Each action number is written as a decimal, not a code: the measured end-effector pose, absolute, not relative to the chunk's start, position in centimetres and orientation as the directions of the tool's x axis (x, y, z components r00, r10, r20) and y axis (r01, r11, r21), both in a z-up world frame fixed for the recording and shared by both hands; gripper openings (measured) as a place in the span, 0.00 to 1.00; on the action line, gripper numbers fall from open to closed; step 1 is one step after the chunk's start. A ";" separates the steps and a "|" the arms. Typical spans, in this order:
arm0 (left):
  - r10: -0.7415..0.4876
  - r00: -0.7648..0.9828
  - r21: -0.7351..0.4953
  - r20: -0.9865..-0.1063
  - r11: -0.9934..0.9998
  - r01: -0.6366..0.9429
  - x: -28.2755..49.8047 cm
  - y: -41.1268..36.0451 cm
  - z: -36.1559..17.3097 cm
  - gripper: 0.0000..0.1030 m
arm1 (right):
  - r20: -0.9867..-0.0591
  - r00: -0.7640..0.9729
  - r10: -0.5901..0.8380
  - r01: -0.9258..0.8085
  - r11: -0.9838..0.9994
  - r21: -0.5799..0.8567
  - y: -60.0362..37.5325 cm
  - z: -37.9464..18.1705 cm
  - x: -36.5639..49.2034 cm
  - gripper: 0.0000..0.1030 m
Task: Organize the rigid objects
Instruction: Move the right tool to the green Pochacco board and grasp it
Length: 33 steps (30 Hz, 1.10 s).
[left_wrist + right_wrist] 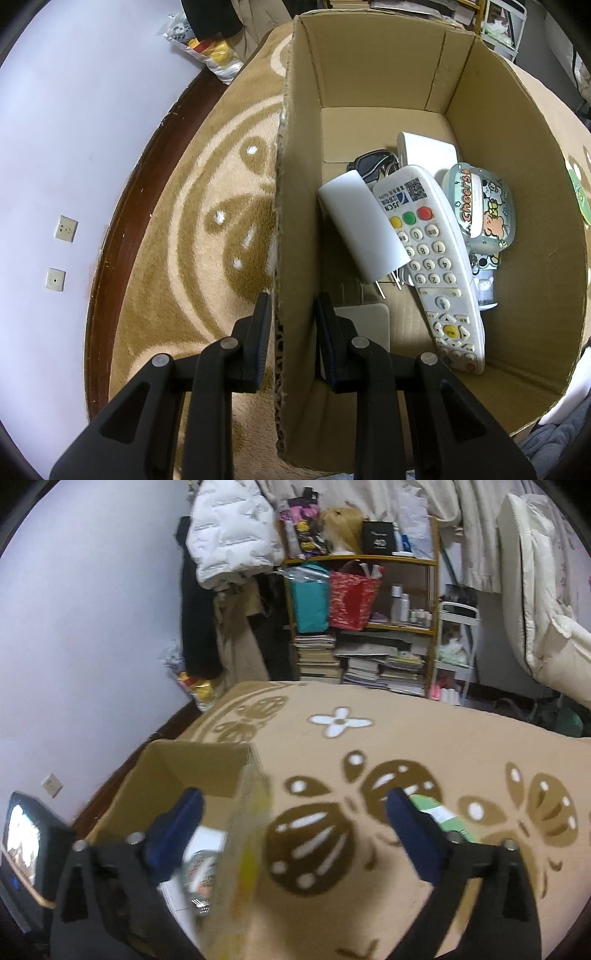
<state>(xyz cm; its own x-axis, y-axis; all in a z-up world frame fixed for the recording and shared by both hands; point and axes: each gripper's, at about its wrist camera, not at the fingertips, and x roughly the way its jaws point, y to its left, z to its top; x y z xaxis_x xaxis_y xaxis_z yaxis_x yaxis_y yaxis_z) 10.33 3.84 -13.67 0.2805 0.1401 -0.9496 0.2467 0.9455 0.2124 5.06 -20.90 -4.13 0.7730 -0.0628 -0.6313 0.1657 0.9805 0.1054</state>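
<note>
Brimming cardboard box (369, 74), white remote (432, 258)

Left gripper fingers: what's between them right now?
The cardboard box's near side wall stands between the left gripper's fingers, one outside over the blanket, one inside the box. Shows in the left wrist view.

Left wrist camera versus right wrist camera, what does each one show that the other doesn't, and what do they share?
Only the left wrist view shows the left gripper clamped on the cardboard box wall, and, inside the box, a white remote control, sunglasses and a white plug adapter.

Only the right wrist view shows the right gripper, open and empty, the bookshelf with stacked books, a white jacket and a green carton on the blanket.

Both show the box, the patterned tan blanket and the cartoon-print case.
</note>
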 end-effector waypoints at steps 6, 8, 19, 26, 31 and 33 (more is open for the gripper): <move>0.145 0.283 0.218 -0.948 0.944 0.249 10.3 3.6 -13.7 0.23 | -0.639 0.764 -0.085 0.167 0.984 0.069 -24.7 -3.2 6.3 1.00; 0.144 0.283 0.217 -0.948 0.944 0.249 10.3 3.5 -13.7 0.23 | -0.646 0.759 -0.084 0.166 0.984 0.068 -26.2 -3.3 6.8 1.00; 0.169 0.291 0.247 -0.942 0.934 0.258 10.5 2.6 -13.6 0.23 | -0.693 0.716 -0.087 0.215 0.971 0.100 -33.5 -7.2 8.2 1.00; 0.185 0.298 0.267 -0.937 0.927 0.264 10.5 1.9 -13.8 0.23 | -0.755 0.653 -0.060 0.227 0.967 0.119 -35.1 -12.7 8.1 1.00; 0.198 0.303 0.283 -0.932 0.920 0.271 10.3 1.2 -13.9 0.23 | -0.794 0.600 -0.092 0.239 0.969 0.068 -35.2 -15.3 8.6 1.00; 0.201 0.304 0.287 -0.931 0.918 0.273 10.2 1.0 -13.9 0.23 | -0.807 0.582 -0.101 0.241 0.969 0.053 -35.2 -16.1 8.7 1.00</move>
<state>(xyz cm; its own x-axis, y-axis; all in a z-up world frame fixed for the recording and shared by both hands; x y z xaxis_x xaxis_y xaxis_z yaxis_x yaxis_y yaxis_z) 10.22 1.03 -13.91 0.3041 0.2006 -0.9313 0.2727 0.9183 0.2869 8.74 -35.17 -16.12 0.5824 -0.1008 -0.8066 0.2406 0.9692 0.0526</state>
